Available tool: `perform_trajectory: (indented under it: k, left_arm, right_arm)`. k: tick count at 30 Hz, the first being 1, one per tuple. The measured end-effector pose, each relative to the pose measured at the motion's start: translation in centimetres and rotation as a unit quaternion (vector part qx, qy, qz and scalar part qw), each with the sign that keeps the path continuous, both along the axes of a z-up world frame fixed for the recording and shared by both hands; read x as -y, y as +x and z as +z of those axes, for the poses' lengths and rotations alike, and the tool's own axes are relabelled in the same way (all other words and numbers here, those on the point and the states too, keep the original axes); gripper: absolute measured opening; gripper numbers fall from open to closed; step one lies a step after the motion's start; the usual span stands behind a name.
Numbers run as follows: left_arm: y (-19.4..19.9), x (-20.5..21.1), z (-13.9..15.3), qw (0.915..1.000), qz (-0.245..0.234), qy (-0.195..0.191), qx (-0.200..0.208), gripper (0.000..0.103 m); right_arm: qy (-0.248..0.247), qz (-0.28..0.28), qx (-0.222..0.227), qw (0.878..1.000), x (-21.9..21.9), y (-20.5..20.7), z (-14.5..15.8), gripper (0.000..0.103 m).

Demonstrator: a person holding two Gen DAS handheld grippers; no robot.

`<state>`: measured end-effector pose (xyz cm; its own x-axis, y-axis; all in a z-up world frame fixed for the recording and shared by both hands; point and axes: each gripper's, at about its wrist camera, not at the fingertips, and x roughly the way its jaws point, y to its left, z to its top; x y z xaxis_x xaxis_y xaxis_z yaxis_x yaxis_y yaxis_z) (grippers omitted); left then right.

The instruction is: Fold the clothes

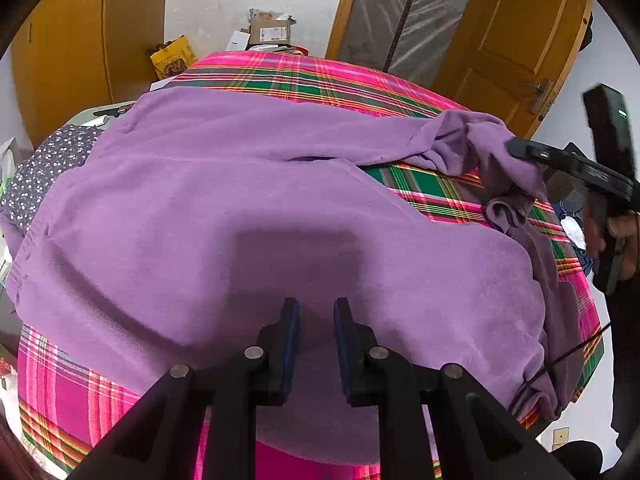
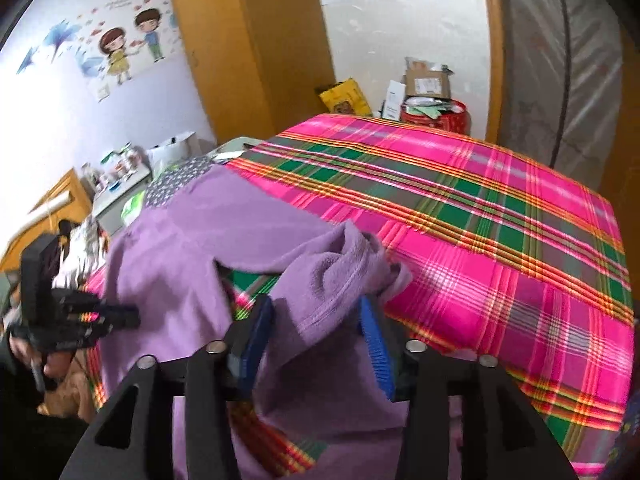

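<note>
Right tongs [image 2: 316,344] gape around purple garment [image 1: 240,208]; no writing legible.

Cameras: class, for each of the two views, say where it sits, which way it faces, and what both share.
Left wrist: on the left gripper, looking down over the purple garment; the right gripper and its hand show at right.
Right wrist: on the right gripper, open around a bunched sleeve; left gripper at left.
Shared: garment, plaid cloth, cardboard box.

Home bedroom, plaid bedspread [image 2: 500,240], wardrobe [image 2: 248,40]
</note>
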<state>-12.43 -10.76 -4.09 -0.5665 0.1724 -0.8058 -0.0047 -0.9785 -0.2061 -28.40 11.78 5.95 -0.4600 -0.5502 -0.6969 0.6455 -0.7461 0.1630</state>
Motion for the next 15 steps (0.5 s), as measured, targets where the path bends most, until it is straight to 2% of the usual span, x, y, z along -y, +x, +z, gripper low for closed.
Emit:
perform_trajectory:
  k: [1, 2, 3, 4, 7, 10, 13, 15]
  left_arm:
    - [0.0, 0.0, 0.0, 1.0, -0.001, 0.0, 0.0, 0.018]
    - [0.0, 0.0, 0.0, 1.0, -0.001, 0.001, 0.001, 0.018]
    - [0.0, 0.0, 0.0, 1.0, -0.001, 0.001, 0.001, 0.018]
    - [0.0, 0.0, 0.1, 1.0, -0.001, 0.001, 0.0, 0.018]
    - [0.1, 0.2, 0.2, 1.0, 0.002, 0.0, -0.002, 0.018]
    - [0.1, 0.5, 0.1, 1.0, 0.006, 0.0, -0.001, 0.018]
    - [0.2, 0.6, 0.1, 1.0, 0.006, 0.002, -0.001, 0.018]
    - [0.2, 0.5, 0.1, 1.0, 0.005, 0.002, -0.001, 0.018]
  right_arm:
    - [0.006, -0.004, 0.012, 1.0, 0.4, -0.7, -0.6, 0.051]
    - [0.013, -0.008, 0.022, 1.0, 0.7, -1.4, -1.2, 0.046]
    - [0.023, -0.012, 0.023, 0.999, 1.1, -1.7, -1.7, 0.019]
    - [0.032, -0.013, 0.02, 0.999, 1.4, -1.8, -2.0, 0.007]
    - [0.038, 0.003, 0.001, 0.999, 2.3, -0.5, -1.9, 0.007]
    - [0.057, 0.063, -0.017, 0.996, 3.7, 2.5, -1.8, 0.007]
    - [0.09, 0.151, -0.006, 0.984, 5.2, 6.3, -3.0, 0.007]
    - [0.102, 0.182, 0.011, 0.978, 5.1, 7.8, -3.7, 0.012]
